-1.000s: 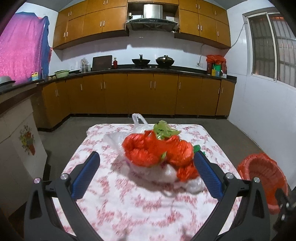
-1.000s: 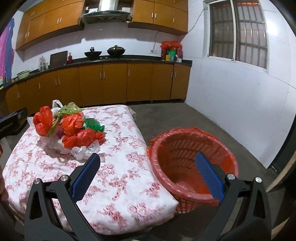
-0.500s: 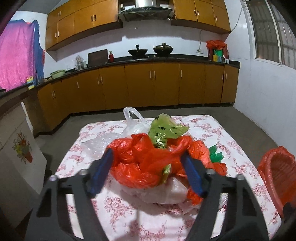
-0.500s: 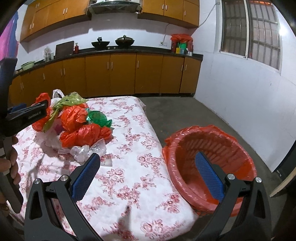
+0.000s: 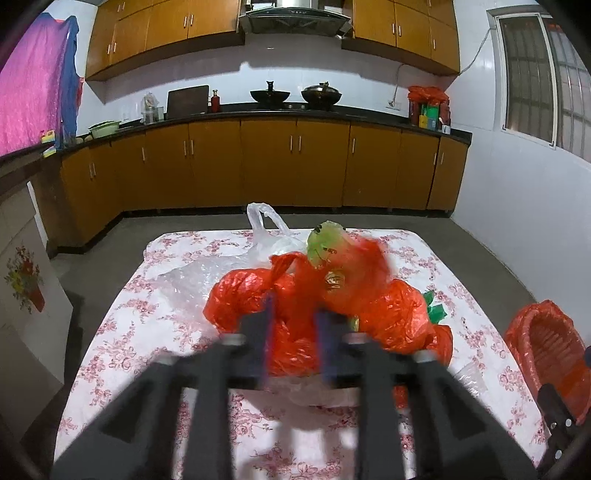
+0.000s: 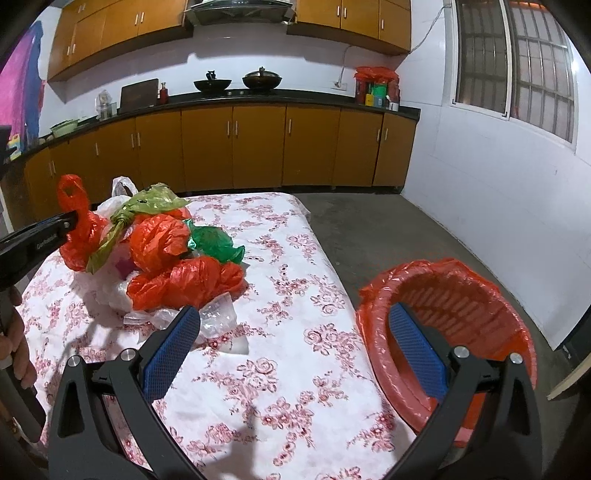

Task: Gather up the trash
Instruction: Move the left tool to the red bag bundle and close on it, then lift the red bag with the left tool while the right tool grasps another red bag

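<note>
A: Closing our left claw (image 5: pixel 293 332) on the red bag (image 5: pixel 291 295), which sits between its jaws on the tabletop (image 5: pixel 155 332); a second ago they were wide.

B: Our right claw (image 6: pixel 291 347) hangs open, empty; the bin (image 6: pixel 461 295) waits.

White walls (image 6: pixel 461 192) rise above a grey concrete floor (image 6: pixel 369 229). Brown wooden cabinets (image 5: pixel 295 166) run under a dark counter (image 5: pixel 258 110), with more cabinets (image 5: pixel 184 26) overhead beside a range hood (image 5: pixel 293 16). A barred window (image 6: pixel 513 62) sits at right; pink cloth (image 5: pixel 33 85) hangs at left.
</note>
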The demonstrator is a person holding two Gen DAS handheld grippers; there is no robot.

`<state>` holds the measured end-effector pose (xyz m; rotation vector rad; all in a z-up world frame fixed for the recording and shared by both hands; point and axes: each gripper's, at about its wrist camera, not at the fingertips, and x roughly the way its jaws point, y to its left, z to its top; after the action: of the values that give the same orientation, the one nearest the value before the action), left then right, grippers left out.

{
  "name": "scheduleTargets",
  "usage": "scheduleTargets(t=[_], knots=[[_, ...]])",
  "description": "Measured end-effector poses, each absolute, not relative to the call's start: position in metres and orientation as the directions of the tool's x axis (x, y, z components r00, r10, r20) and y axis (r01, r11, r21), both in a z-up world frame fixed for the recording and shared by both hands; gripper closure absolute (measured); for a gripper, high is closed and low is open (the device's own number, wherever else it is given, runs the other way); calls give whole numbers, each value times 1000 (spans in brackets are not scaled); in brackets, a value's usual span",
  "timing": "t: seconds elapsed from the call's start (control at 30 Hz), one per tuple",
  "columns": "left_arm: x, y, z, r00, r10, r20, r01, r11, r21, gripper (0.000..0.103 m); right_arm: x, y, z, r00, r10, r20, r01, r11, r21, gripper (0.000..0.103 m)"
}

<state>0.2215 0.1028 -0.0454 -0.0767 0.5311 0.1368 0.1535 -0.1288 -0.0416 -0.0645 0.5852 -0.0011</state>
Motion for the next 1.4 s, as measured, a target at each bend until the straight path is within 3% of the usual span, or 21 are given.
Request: scheduleTargets(t=[0.07,0.17,0.23,0.27,0.3,0.4,0.83,0.97,1.1,1.37,1.4], knots=[[223,101,-45,857,129,-499,-161,987,-20,47,156,-129,-42,831,-15,-555,-17,998,-52,2],[231,96,-47,852,116,-511,-137,991,-4,49,158,-130,-44,828,-10,-560,-15,999,-41,2],[238,91,-51,844,98,-527,-112,994,5,68,159,-130,-44,826,-9,-564,-15,999,-37,2],[242,91,-54,838,82,-540,-98,995,-2,82,160,-131,-44,826,-9,-564,-14,999,-35,2],[244,92,-56,831,67,-552,-91,996,-15,89,161,-131,-45,826,-9,-564,-13,999,-35,2],[244,94,-57,834,55,-549,-87,996,-32,95,162,-132,-45,825,-8,-565,-13,999,-34,2],[205,118,-8,891,56,-451,-95,993,-65,97,184,-110,-40,822,73,-565,-88,996,1,3],[195,130,0,897,78,-434,-117,991,-65,97,203,-83,-38,809,146,-570,-161,987,24,11],[190,145,4,897,95,-432,-142,987,-78,97,226,-58,-41,782,208,-588,-226,973,45,26],[192,156,-1,888,120,-443,-174,981,-82,97,266,-34,-57,724,278,-631,-269,957,112,28],[194,157,-3,886,121,-448,-176,981,-84,97,269,-32,-61,715,276,-642,-273,956,107,33]])
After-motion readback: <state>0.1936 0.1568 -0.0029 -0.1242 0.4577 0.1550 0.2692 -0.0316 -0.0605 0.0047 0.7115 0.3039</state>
